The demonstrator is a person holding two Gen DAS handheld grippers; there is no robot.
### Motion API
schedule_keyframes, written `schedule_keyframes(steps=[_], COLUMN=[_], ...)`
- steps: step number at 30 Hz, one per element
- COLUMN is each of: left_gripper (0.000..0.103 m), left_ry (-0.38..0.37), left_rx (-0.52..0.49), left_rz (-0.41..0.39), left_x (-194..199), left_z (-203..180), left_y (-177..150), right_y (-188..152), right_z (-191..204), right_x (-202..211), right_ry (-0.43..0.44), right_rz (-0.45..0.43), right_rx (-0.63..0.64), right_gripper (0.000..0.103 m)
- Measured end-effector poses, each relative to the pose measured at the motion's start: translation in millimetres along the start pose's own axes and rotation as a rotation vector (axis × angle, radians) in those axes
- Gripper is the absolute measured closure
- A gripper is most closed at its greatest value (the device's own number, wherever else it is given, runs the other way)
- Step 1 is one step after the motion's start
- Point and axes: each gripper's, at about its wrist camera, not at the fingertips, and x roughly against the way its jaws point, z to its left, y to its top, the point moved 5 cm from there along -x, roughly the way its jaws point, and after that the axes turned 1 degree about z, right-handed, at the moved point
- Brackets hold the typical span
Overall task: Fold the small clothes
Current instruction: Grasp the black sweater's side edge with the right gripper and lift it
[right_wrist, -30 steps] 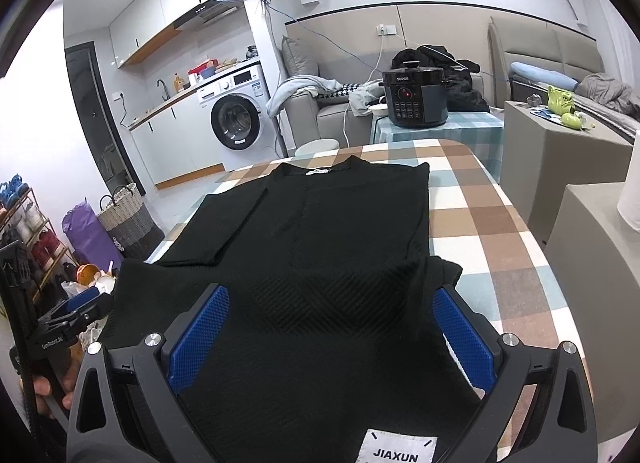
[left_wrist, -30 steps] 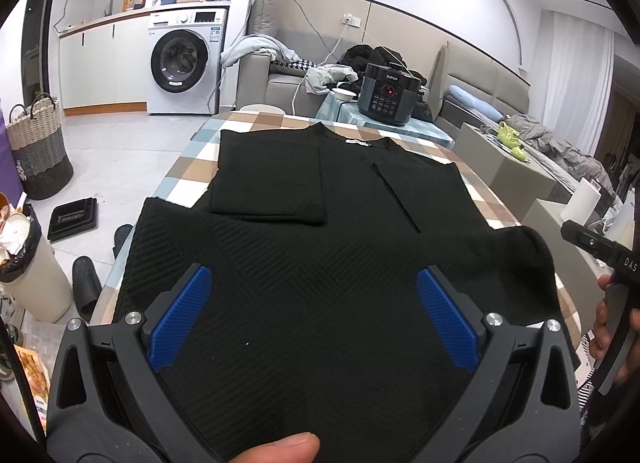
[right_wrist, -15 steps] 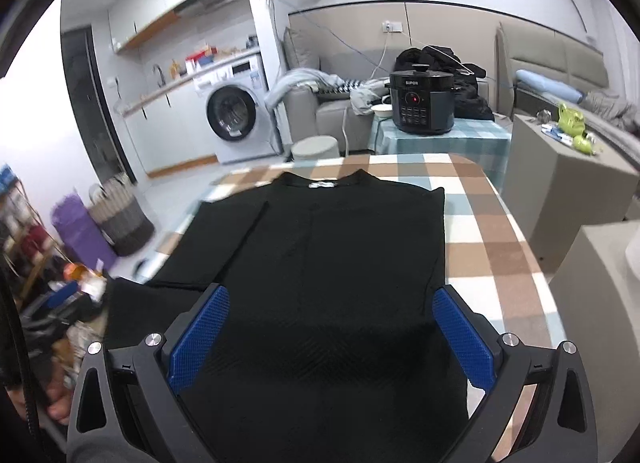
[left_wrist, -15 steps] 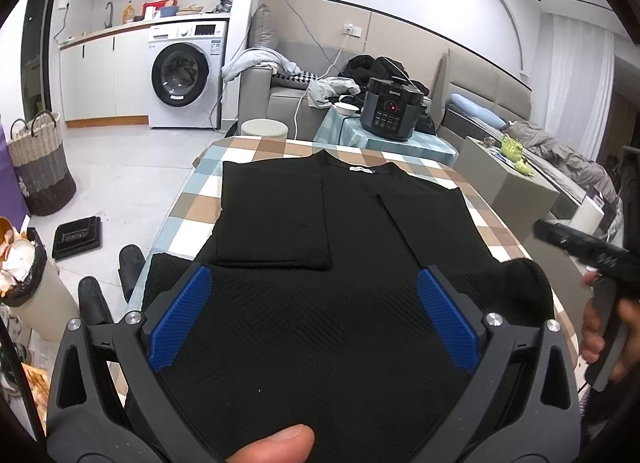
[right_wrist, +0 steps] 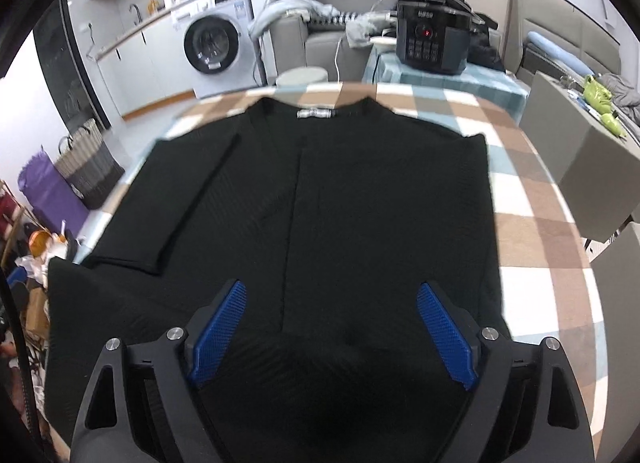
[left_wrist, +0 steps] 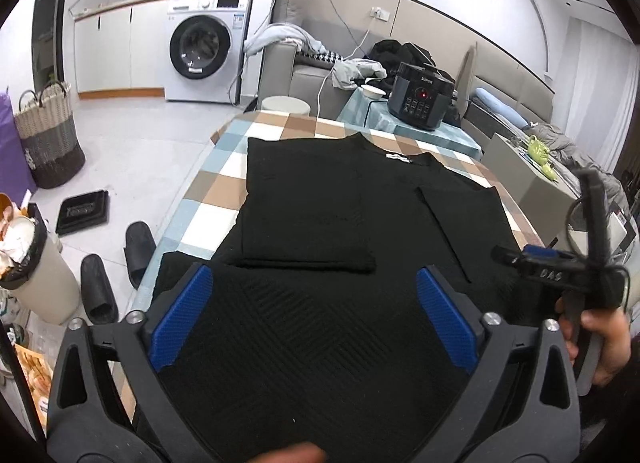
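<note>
A black knitted garment (left_wrist: 328,263) lies spread flat on the checked table (left_wrist: 224,183), its neck label at twelve o'clock, pointing toward the far edge, its hem at six o'clock, nearest both cameras. One sleeve is folded in over the body at about ten o'clock in the left wrist view; another folded panel lies at two o'clock.

The left gripper (left_wrist: 316,319) hovers over the hem end with its blue pads spread wide and nothing pinched between them. The right gripper (right_wrist: 332,335) hangs above the same end, pointing steeply down; its jaws are closing, with only the cloth's surface below them and no fold caught. In the left wrist view the right gripper's body appears at three o'clock, held in a person's hand (left_wrist: 604,343).

Beyond the table, a black pressure cooker (left_wrist: 420,101) stands at one o'clock, a washing machine (left_wrist: 204,51) at eleven, and slippers (left_wrist: 120,267) and a bin (left_wrist: 36,275) on the floor at nine.
</note>
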Motion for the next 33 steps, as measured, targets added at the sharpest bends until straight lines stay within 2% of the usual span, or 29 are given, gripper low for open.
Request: schedule_keyframes(steps=[3, 9, 11, 13, 14, 15, 16, 17, 19, 23, 29, 33], left_gripper=[0.013, 0.013, 0.013, 0.013, 0.013, 0.013, 0.013, 0.013, 0.012, 0.012, 0.012, 0.012], left_ry=[-0.025, -0.038, -0.043, -0.031, -0.026, -0.024, -0.023, -0.024, -0.022, -0.018, -0.025, -0.031], left_rx=[-0.002, -0.001, 0.002, -0.004, -0.007, -0.01, -0.011, -0.013, -0.018, -0.012, -0.008, -0.007], left_rz=[0.004, 0.03, 0.033, 0.033, 0.035, 0.038, 0.041, 0.04, 0.036, 0.039, 0.042, 0.049], left_x=[-10, -31, -36, -37, -40, -42, -44, -46, -46, -49, -48, -50], left_z=[3, 5, 5, 4, 4, 3, 2, 1, -1, -1, -1, -7], left_y=[2, 7, 8, 7, 7, 7, 7, 7, 6, 6, 5, 5], right_y=[1, -2, -2, -3, -1, 0, 2, 3, 7, 14, 25, 36], right_z=[2, 10, 15, 16, 15, 13, 10, 8, -3, -23, -34, -53], right_x=[-20, -50, -58, -64, -64, -64, -63, -62, -59, -46, -27, -8], right_ry=[-0.022, -0.05, -0.065, -0.082, -0.078, -0.077, -0.07, -0.065, -0.031, 0.032, 0.108, 0.127], right_rz=[0.027, 0.102, 0.111, 0.118, 0.113, 0.112, 0.103, 0.103, 0.081, 0.025, -0.036, -0.093], right_rx=[0.017, 0.058, 0.097, 0.115, 0.109, 0.105, 0.093, 0.082, 0.023, -0.088, -0.143, -0.193], right_gripper=[0.013, 0.018, 0.03, 0.036, 0.048, 0.056, 0.074, 0.086, 0.092, 0.093, 0.094, 0.094])
